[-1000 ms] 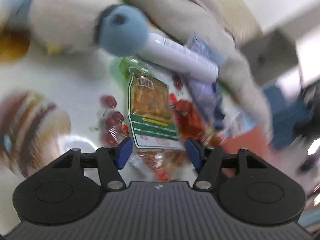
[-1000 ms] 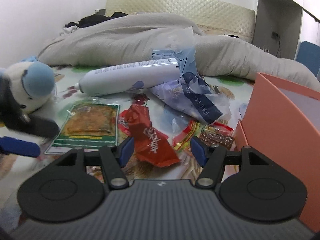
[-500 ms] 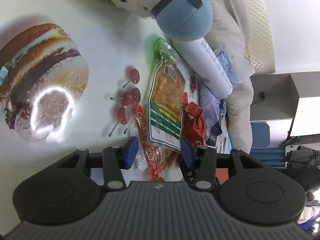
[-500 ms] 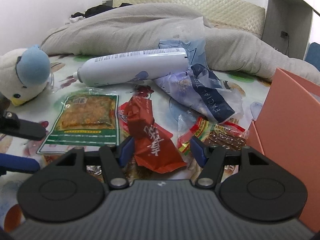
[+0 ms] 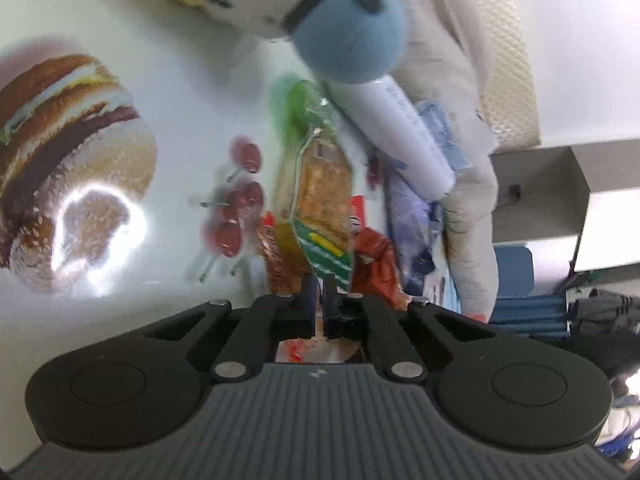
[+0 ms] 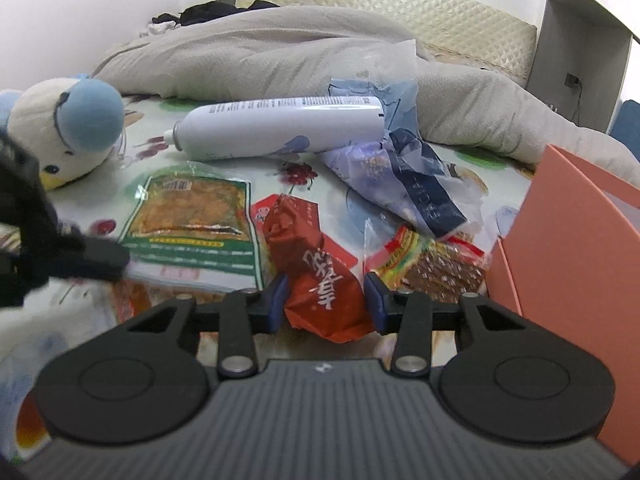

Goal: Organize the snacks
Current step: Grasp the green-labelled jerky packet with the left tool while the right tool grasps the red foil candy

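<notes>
Both tongs just closing: left tongs [image 5: 319, 286] clamped on green snack pack [image 5: 322, 196], right tongs [image 6: 325, 298] narrowing, still apart around red snack pack [image 6: 316, 264]; nothing in orange box [image 6: 568, 240] yet.

5 snack packets [image 6: 192, 220], 1 bottle [image 6: 280, 126]

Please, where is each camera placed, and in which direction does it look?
Left wrist: sits on the left gripper, looks down its closed fingers, pinched on the green-edged snack pack, toward the plush toy.
Right wrist: sits on the right gripper, looks across the bed toward the headboard; its fingers flank the red packet.
Shared: pack, packet, toy, white tube.
</notes>
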`<action>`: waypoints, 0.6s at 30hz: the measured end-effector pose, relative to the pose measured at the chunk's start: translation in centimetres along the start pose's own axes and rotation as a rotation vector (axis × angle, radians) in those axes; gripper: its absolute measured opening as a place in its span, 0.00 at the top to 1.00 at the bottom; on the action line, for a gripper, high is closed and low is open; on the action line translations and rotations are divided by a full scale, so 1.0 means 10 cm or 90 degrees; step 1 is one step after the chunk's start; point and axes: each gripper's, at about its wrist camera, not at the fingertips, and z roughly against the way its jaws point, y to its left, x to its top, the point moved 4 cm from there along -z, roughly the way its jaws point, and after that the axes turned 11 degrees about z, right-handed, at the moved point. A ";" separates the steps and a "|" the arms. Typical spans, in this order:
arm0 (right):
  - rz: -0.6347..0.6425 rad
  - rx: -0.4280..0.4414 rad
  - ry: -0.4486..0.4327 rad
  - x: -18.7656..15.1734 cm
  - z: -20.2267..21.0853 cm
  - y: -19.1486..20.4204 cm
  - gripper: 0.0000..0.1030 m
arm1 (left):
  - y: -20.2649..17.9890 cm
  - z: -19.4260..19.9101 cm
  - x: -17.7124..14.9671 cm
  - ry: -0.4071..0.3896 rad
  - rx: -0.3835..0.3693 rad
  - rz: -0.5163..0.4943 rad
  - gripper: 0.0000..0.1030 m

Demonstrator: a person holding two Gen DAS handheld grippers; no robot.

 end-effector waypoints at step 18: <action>0.010 -0.017 0.025 -0.27 1.01 0.19 0.59 | 0.08 1.02 -0.69 0.005 -0.030 -0.046 1.00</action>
